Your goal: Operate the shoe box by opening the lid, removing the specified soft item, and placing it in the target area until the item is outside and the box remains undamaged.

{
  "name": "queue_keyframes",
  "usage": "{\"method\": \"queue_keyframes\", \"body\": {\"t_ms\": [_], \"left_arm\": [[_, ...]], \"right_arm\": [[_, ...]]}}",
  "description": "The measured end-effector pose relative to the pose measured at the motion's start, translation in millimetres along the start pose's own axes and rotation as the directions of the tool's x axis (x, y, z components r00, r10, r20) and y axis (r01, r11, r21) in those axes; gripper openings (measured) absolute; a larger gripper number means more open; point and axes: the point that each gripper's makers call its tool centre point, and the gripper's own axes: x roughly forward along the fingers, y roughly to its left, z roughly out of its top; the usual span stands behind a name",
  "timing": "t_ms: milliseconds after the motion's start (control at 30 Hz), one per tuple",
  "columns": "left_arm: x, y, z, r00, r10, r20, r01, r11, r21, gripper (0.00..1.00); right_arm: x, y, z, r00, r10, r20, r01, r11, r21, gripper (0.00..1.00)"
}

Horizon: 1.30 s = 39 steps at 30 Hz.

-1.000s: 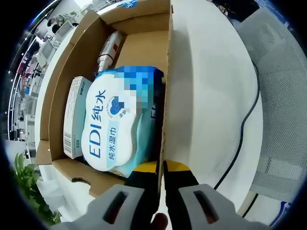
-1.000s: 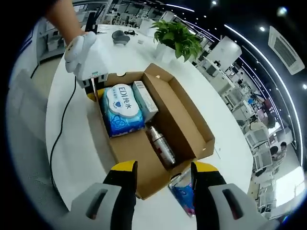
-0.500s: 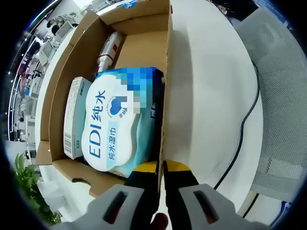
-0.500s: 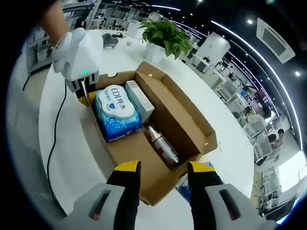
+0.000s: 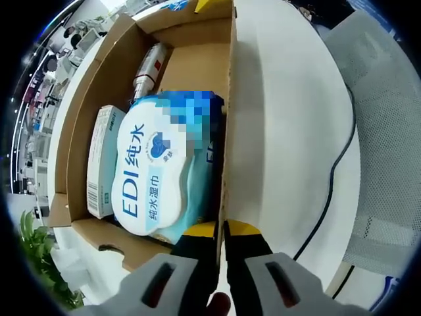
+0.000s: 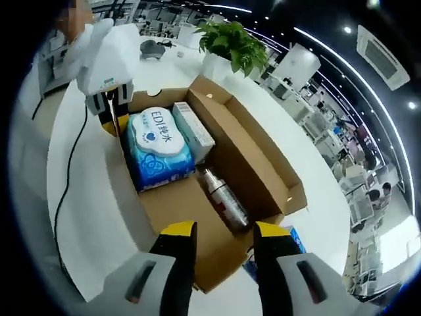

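Left tongs [image 5: 221, 232] pinch the shoe box [image 5: 229, 99] wall beside the wipes pack [image 5: 161, 168]; right tongs [image 6: 222, 232] gape

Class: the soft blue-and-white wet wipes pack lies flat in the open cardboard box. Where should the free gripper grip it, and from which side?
Grip the soft blue-and-white wet wipes pack at its end facing the bare cardboard box floor, coming from above. Wall and carton flank its long sides.

Grey gripper [image 6: 220, 237] bodies, yellow-and-black jaws, slotted housings.
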Motion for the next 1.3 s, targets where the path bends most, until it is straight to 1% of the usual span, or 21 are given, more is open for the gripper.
{"method": "queue_keyframes", "body": {"t_ms": [100, 233, 300, 367, 433, 467, 533, 567, 633, 667, 700, 733, 800, 833, 867, 933, 1000, 1067, 1100, 1167, 1300], "left_arm": [[0, -0.2, -0.1, 1.0, -0.001, -0.002, 0.001, 1.0, 0.001, 0.02], [-1, -0.1, -0.1, 1.0, -0.004, -0.002, 0.004, 1.0, 0.0, 0.02], [0, 0.3, -0.2, 1.0, -0.005, -0.003, 0.005, 1.0, -0.001, 0.02], [0, 0.2, -0.1, 1.0, -0.003, -0.002, 0.003, 1.0, 0.001, 0.02], [-1, -0.3, 0.0, 1.0, -0.003, 0.0, 0.003, 1.0, 0.001, 0.02], [-1, -0.3, 0.0, 1.0, -0.003, 0.0, 0.003, 1.0, 0.002, 0.02], [0, 0.0, -0.1, 1.0, -0.004, -0.002, 0.004, 1.0, -0.001, 0.02], [0, 0.0, 0.0, 1.0, -0.004, -0.002, 0.004, 1.0, -0.002, 0.02], [0, 0.1, 0.3, 1.0, -0.005, -0.002, 0.005, 1.0, 0.0, 0.02], [0, 0.1, 0.4, 1.0, -0.006, -0.002, 0.006, 1.0, 0.001, 0.02], [1, 0.1, 0.4, 1.0, -0.006, -0.002, 0.006, 1.0, 0.001, 0.02], [1, 0.1, 0.3, 1.0, -0.007, -0.004, 0.007, 1.0, -0.001, 0.02], [1, 0.1, 0.3, 1.0, -0.008, -0.005, 0.008, 1.0, -0.002, 0.02], [0, -0.1, 0.3, 1.0, -0.008, -0.005, 0.008, 1.0, -0.003, 0.02], [0, -0.1, 0.4, 1.0, -0.008, -0.004, 0.008, 1.0, -0.004, 0.02], [0, -0.2, 0.4, 1.0, -0.004, -0.004, 0.004, 1.0, -0.004, 0.02], [0, -0.3, 0.3, 1.0, -0.004, -0.004, 0.004, 1.0, -0.005, 0.02], [1, -0.2, 0.5, 1.0, -0.005, -0.004, 0.005, 1.0, -0.005, 0.02], [0, -0.4, 0.5, 1.0, -0.005, -0.004, 0.005, 1.0, -0.006, 0.02], [0, -0.6, 0.5, 1.0, -0.004, -0.004, 0.004, 1.0, -0.005, 0.02], [0, -0.3, 0.8, 1.0, -0.005, -0.005, 0.005, 1.0, -0.006, 0.02]], "right_arm": [[3, -3, 9.5, 0.999, -0.018, 0.04, 0.021, 0.996, -0.084, 0.33], [11, -8, 15.2, 0.999, -0.007, 0.036, 0.01, 0.997, -0.081, 0.34], [17, -7, 14.2, 0.999, 0.011, 0.03, -0.008, 0.996, -0.086, 0.31], [22, -5, 11.6, 0.999, 0.048, 0.014, -0.046, 0.99, -0.135, 0.32], [28, -11, 8.0, 0.998, 0.062, -0.001, -0.061, 0.99, -0.125, 0.33], [29, -16, 5.3, 0.998, 0.062, -0.018, -0.063, 0.993, -0.096, 0.32], [30, -21, 7.0, 0.998, 0.065, -0.007, -0.066, 0.997, -0.049, 0.32], [30, -22, 8.0, 0.998, 0.069, 0.0, -0.069, 0.997, -0.045, 0.32], [34, -20, 5.0, 0.995, 0.097, -0.017, -0.097, 0.994, -0.059, 0.32], [36, -21, 4.4, 0.995, 0.097, -0.02, -0.099, 0.992, -0.079, 0.3], [37, -24, 2.5, 0.996, 0.084, -0.034, -0.087, 0.99, -0.113, 0.3], [38, -26, -0.2, 0.996, 0.072, -0.054, -0.078, 0.989, -0.123, 0.3], [40, -25, -0.3, 0.995, 0.08, -0.064, -0.084, 0.994, -0.064, 0.33], [41, -23, 6.8, 0.995, 0.095, -0.028, -0.095, 0.995, 0.006, 0.33], [41, -23, 8.9, 0.995, 0.101, -0.019, -0.1, 0.995, 0.026, 0.33], [43, -26, 6.9, 0.995, 0.092, -0.042, -0.09, 0.995, 0.054, 0.35], [45, -26, 9.4, 0.996, 0.088, -0.035, -0.087, 0.996, 0.03, 0.36], [49, -25, 9.3, 0.995, 0.09, -0.044, -0.091, 0.995, -0.037, 0.37], [52, -24, 7.2, 0.994, 0.094, -0.056, -0.099, 0.992, -0.085, 0.38], [55, -23, 4.3, 0.993, 0.094, -0.067, -0.1, 0.991, -0.085, 0.38], [58, -20, 5.2, 0.992, 0.105, -0.064, -0.11, 0.991, -0.075, 0.39]]}}
